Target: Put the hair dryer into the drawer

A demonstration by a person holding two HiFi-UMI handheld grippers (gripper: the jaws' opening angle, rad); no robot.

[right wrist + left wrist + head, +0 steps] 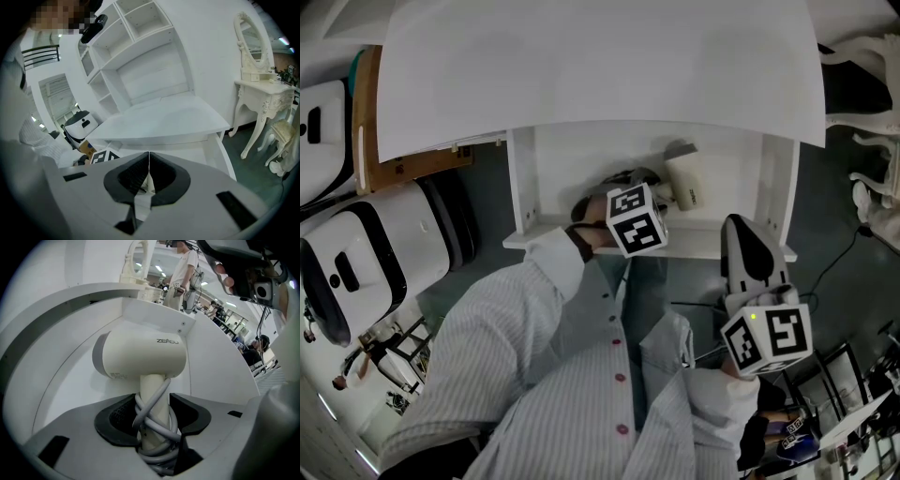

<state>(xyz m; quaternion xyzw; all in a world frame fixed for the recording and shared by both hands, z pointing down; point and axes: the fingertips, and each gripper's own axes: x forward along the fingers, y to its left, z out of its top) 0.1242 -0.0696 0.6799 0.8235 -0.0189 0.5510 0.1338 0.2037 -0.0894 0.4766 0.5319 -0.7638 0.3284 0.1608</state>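
Head view: cream hair dryer (686, 180) inside open white drawer (694, 242) below tabletop (600, 75); left gripper (656, 194) reaching in; right gripper (740, 225) outside, lower right. Left gripper view: jaws clamped on handle (154, 390), wound with grey cord (159, 430). Right gripper view: jaws closed together, empty.

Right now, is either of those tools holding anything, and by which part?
The left tool holds the hair dryer by its handle. The right tool is shut and holds nothing.
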